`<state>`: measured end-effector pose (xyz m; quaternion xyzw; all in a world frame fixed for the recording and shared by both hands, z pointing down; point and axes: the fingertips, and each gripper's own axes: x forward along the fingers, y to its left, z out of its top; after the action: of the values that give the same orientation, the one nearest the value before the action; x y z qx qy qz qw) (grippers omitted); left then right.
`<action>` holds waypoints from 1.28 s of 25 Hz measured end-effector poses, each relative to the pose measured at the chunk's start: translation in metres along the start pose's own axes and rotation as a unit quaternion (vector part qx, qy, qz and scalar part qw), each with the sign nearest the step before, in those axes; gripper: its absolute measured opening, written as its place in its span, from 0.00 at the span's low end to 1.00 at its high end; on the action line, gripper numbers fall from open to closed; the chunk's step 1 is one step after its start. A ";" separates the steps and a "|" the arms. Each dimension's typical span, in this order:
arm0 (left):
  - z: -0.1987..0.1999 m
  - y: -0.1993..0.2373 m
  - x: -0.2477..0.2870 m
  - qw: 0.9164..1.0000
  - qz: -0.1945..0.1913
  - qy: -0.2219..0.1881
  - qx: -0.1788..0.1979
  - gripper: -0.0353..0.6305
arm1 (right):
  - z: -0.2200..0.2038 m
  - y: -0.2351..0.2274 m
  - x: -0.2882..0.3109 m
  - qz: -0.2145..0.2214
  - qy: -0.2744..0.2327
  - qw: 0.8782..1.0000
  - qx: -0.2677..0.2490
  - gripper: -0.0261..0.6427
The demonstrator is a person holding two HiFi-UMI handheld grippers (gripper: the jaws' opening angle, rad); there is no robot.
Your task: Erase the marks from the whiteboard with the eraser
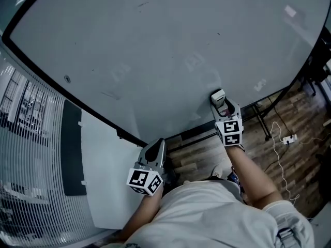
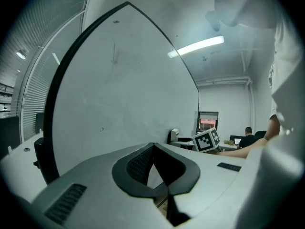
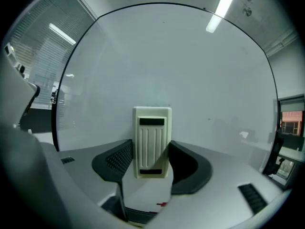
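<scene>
A large whiteboard (image 1: 155,45) in a black frame fills the head view. Faint grey smudges (image 1: 195,61) remain on its lower middle, with lighter ones to the left (image 1: 120,72) and right (image 1: 260,85). My right gripper (image 1: 222,103) is shut on a cream ribbed eraser (image 1: 217,95), held upright close to the board's lower part. In the right gripper view the eraser (image 3: 152,128) stands between the jaws of the right gripper (image 3: 151,146), facing the board (image 3: 167,66). My left gripper (image 1: 154,150) hangs below the board's bottom edge, shut and empty (image 2: 152,149).
A wooden floor (image 1: 289,112) lies under the board, with a white cable and power strip (image 1: 287,138) and the black stand legs (image 1: 264,122). A white panel (image 1: 103,164) and slatted blinds (image 1: 31,138) are at the left. A person (image 2: 248,133) sits far behind.
</scene>
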<state>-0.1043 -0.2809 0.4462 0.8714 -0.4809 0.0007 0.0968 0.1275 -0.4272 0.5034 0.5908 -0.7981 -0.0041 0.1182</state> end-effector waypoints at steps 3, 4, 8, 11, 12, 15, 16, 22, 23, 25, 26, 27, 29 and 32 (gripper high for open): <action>-0.002 -0.005 0.009 1.000 -0.002 0.003 -0.003 0.06 | -0.005 -0.019 0.000 -0.010 0.004 1.000 0.011 0.40; -0.002 -0.006 0.011 1.000 -0.002 0.002 -0.004 0.06 | -0.006 -0.020 0.000 -0.011 0.004 1.000 0.014 0.40; -0.003 -0.008 0.008 1.000 0.002 0.000 -0.005 0.06 | -0.007 -0.018 -0.001 -0.026 -0.001 0.999 0.038 0.40; -0.004 0.001 -0.003 1.000 0.009 -0.004 -0.011 0.06 | -0.003 0.002 0.001 -0.017 -0.007 0.998 0.057 0.40; -0.004 0.005 -0.008 1.000 0.012 -0.005 -0.012 0.06 | -0.002 0.012 0.001 -0.012 -0.008 0.998 0.059 0.40; -0.004 0.015 -0.027 1.000 0.021 -0.008 -0.013 0.06 | -0.003 0.047 0.004 0.004 -0.009 0.998 0.059 0.40; -0.005 0.019 -0.033 1.000 0.026 -0.008 -0.013 0.06 | -0.004 0.059 0.005 0.010 -0.009 0.998 0.059 0.40; -0.014 0.050 -0.078 0.998 0.057 -0.006 -0.024 0.06 | -0.003 0.168 0.012 0.084 -0.006 0.995 0.046 0.40; -0.016 0.054 -0.085 0.998 0.063 -0.006 -0.026 0.06 | -0.003 0.186 0.014 0.096 -0.006 0.994 0.043 0.40; -0.019 0.063 -0.099 0.997 0.074 -0.006 -0.030 0.06 | -0.004 0.220 0.017 0.116 -0.007 0.993 0.035 0.40; -0.021 0.067 -0.106 0.996 0.081 -0.006 -0.032 0.06 | -0.004 0.236 0.019 0.126 -0.010 0.992 0.031 0.40; -0.022 0.071 -0.113 0.996 0.088 -0.007 -0.034 0.06 | -0.003 0.251 0.020 0.137 -0.011 0.990 0.027 0.40; -0.025 0.078 -0.127 0.994 0.102 -0.007 -0.036 0.06 | 0.000 0.281 0.020 0.163 -0.009 0.986 0.026 0.40; -0.028 0.088 -0.146 0.992 0.121 -0.007 -0.039 0.06 | 0.001 0.318 0.020 0.198 -0.006 0.980 0.017 0.40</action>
<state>-0.2538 -0.1991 0.4751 0.8021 -0.5835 -0.0129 0.1267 -0.1778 -0.3505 0.5524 0.4225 -0.9001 0.0294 0.1023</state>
